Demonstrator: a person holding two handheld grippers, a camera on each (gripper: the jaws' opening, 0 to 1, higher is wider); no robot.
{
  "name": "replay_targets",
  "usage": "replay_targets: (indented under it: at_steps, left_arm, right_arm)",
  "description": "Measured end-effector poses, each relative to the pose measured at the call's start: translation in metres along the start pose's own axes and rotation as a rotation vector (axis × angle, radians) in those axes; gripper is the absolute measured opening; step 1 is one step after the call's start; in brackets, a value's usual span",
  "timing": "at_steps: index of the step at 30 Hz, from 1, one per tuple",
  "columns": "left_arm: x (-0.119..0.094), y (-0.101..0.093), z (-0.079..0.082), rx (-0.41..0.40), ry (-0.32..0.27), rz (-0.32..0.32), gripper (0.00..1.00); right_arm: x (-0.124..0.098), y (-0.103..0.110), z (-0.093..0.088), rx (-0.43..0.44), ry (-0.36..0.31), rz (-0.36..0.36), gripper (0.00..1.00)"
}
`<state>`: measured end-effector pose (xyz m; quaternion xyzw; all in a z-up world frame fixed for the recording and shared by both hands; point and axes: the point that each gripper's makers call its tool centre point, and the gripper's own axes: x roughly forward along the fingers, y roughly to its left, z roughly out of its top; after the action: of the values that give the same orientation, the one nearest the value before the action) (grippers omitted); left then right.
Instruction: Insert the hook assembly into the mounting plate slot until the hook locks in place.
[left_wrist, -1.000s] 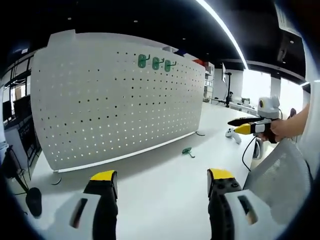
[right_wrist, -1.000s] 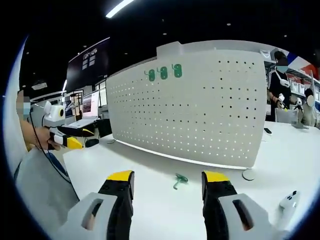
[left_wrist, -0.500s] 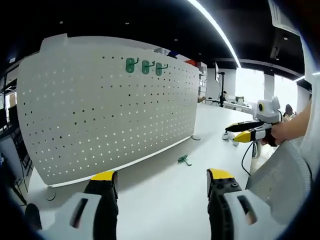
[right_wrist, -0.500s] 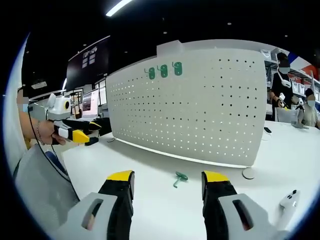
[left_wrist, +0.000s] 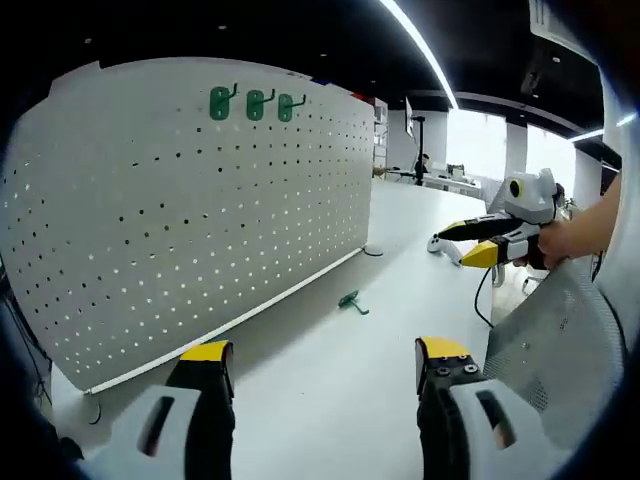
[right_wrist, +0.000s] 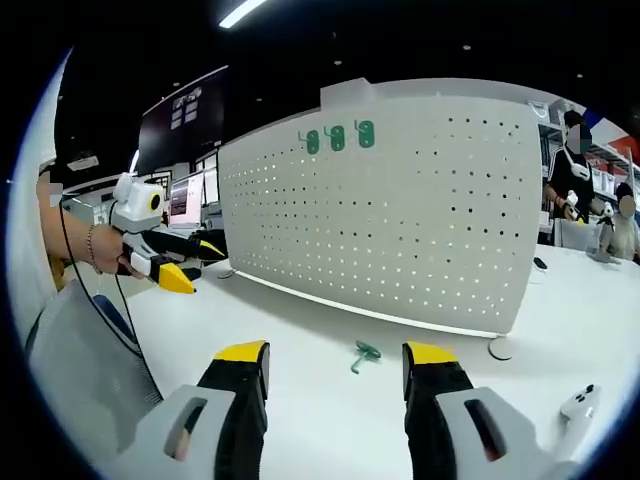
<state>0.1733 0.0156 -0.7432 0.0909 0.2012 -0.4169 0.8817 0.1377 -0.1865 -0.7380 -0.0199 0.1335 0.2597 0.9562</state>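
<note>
White pegboard (left_wrist: 190, 210) with dark holes, green hooks (left_wrist: 255, 103), green loose hook (right_wrist: 365, 352), yellow-tipped tongs (right_wrist: 325, 372).

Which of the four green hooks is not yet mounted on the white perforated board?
The small green plastic hook lying flat on the white table before the white perforated board. The three other green hooks hang in a row near the board's top edge.

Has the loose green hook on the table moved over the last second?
No. The hook lies at the same spot before the pegboard base; in the left gripper view the camera shifted.
</note>
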Motion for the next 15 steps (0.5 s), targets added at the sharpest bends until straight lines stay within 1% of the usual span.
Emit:
replay_targets:
  at_steps: [2,6,15]
  left_arm:
    - [0.003,0.000,0.000,0.013,0.011,-0.011,0.77]
    - [0.007,-0.001,0.000,0.013,0.021,-0.028,0.78]
    - [0.015,-0.004,-0.002,0.077,0.071,-0.073,0.78]
  right_arm:
    - [0.000,0.000,0.000,-0.002,0.002,0.001,0.52]
    - [0.000,0.000,-0.003,0.001,0.009,0.000,0.52]
    - [0.001,-0.002,-0.005,0.006,0.017,-0.005,0.52]
